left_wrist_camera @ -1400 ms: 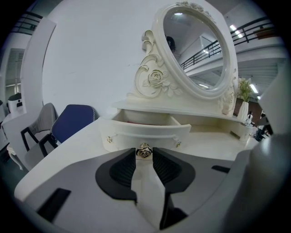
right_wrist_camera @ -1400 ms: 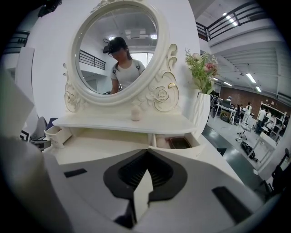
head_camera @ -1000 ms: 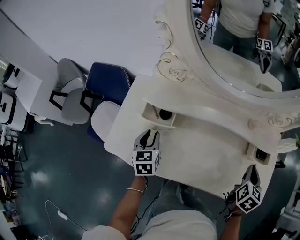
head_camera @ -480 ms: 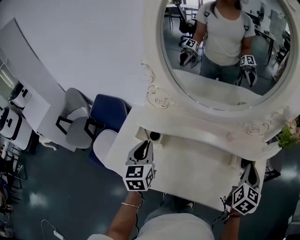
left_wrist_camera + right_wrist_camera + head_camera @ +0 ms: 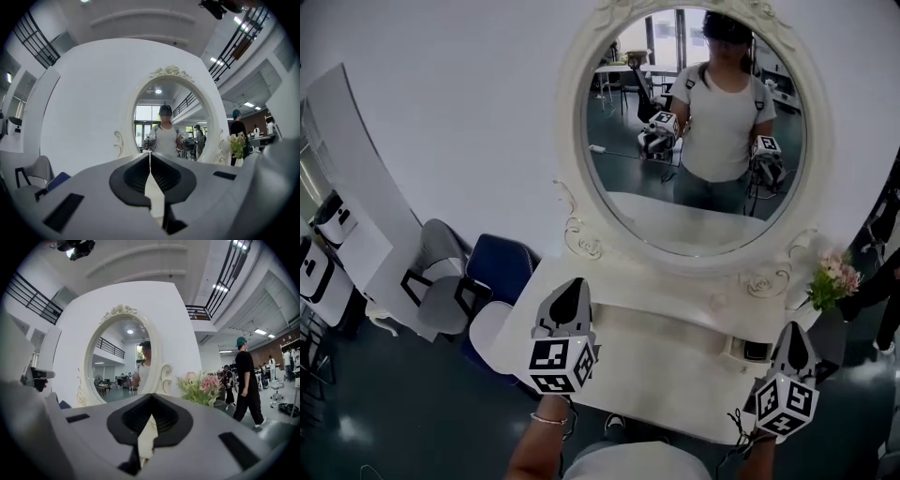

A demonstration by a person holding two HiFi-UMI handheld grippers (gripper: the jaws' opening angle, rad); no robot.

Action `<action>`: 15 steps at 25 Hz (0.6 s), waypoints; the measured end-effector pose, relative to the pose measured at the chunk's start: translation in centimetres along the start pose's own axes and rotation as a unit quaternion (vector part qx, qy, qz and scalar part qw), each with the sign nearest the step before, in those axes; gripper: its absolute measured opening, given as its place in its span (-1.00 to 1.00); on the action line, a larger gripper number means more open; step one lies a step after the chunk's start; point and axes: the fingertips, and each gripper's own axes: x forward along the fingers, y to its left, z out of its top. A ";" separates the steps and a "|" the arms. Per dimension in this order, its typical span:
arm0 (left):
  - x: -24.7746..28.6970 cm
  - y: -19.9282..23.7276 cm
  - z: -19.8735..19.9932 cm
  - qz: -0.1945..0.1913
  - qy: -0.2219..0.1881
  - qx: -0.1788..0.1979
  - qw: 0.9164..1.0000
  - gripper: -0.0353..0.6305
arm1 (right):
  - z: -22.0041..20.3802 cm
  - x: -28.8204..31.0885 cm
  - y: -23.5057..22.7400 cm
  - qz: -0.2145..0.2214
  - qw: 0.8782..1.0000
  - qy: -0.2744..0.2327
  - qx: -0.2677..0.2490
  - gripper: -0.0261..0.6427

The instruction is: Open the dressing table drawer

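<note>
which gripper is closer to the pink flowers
Right. In the head view the right gripper is just below and left of the pink flowers; the left gripper is far off, over the left end of the dressing table.

In the head view the dressing table [image 5: 675, 373] has a bare top across its middle, in the lower centre of the frame, and a gripper could sweep freely there. Along the far edge a raised shelf [image 5: 666, 298] and the oval mirror [image 5: 694, 141] in its carved frame close off the way forward. At lower right a small open drawer [image 5: 748, 352] juts onto the top, and a bunch of pink flowers [image 5: 832, 279] stands just past the table's right end. Left of the table a blue chair [image 5: 499, 267] and a grey chair [image 5: 441, 298] stand close, crowding that side; the dark floor [image 5: 375, 412] at lower left lies open
</note>
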 end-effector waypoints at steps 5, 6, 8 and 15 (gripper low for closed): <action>0.2 -1.6 0.0 -0.004 -0.002 -0.002 1.000 -0.83 | 0.1 0.0 -0.7 0.009 1.000 0.002 0.003 -0.90; 0.2 -1.7 -0.2 -0.003 0.000 -0.003 1.000 -0.83 | 0.0 0.1 -0.6 0.014 1.000 0.005 0.003 -0.90; 0.4 -1.8 -0.4 -0.001 0.004 -0.004 1.000 -0.84 | 0.1 0.1 -0.5 0.020 1.000 0.009 -0.006 -0.91; 0.9 -2.5 -0.9 -0.006 0.013 -0.013 1.000 -0.84 | 0.0 0.1 -1.4 0.014 1.000 0.019 -0.013 -0.91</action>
